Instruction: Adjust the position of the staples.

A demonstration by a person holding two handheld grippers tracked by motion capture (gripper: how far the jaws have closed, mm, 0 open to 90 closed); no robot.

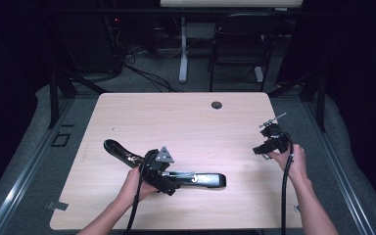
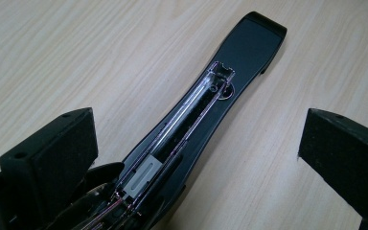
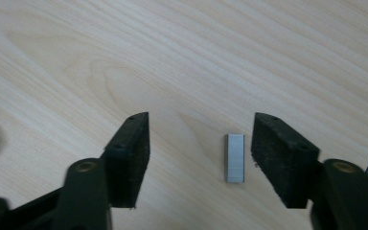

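**Loading staples: a small, brittle strip to pinch**

High view: our left gripper [image 1: 169, 182] hovered over the opened stapler [image 1: 127, 155], its jaws apart. Right gripper view: the staple strip [image 3: 235, 157] lay on the table [image 3: 182, 57] between released pads [image 3: 272, 158], untouched. We judged it light, stiff and easily broken; best gripped across its long sides.

Lab: desk [image 1: 127, 105], floor cables [image 1: 142, 73]

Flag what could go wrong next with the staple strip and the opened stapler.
1. The staple strip lies flat on the table, close to one pad and far from the other; the right gripper, jaws apart, may push it sideways or snap it when closing.
2. The stapler lies opened out with a narrow channel; the left gripper straddles it without pressing, so it may shift during loading.
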